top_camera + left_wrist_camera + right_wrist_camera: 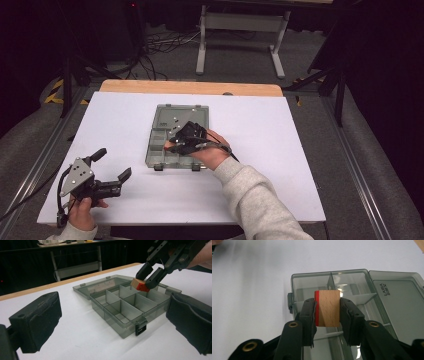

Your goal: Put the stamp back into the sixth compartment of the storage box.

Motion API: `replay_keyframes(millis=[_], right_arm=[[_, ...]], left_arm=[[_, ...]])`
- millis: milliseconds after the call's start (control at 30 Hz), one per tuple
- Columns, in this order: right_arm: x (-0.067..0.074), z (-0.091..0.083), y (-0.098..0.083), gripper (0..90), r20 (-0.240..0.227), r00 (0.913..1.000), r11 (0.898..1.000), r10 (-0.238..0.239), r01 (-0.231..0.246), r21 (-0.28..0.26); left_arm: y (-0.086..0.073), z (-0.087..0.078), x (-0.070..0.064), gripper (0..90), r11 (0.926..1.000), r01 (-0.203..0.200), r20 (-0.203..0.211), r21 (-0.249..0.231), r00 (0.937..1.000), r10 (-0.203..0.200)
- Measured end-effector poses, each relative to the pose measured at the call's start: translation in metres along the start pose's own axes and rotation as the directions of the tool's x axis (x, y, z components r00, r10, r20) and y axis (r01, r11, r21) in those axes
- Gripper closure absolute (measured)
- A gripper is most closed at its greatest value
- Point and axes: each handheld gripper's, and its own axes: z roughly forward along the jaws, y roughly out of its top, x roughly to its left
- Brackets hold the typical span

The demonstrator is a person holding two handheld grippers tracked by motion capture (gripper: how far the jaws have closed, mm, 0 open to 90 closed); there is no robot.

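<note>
Right gripper (327, 312) clamps a wooden block (327, 308) above the open compartment box (130, 315); centre it over one cell, lower, then release. Left gripper (112, 169) waits open on the table (300, 150).

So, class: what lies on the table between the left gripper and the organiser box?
Nothing: in the high view the white sheet is bare between the left gripper and the box.

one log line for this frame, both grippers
right gripper: shut on wooden block, above open organizer box | left gripper: open, empty, beside box | table: white
</note>
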Motion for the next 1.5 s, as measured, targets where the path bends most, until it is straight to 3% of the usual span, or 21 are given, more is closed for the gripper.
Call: replay_keyframes(millis=[1500], right_arm=[[0.000,0.031,-0.007,65.8,-0.062,0.9981,0.993,0.003,0.005,0.120]], left_arm=[[0.000,0.001,0.000,1.0,1.0000,-0.001,0.010,0.005,1.0000,0.001]])
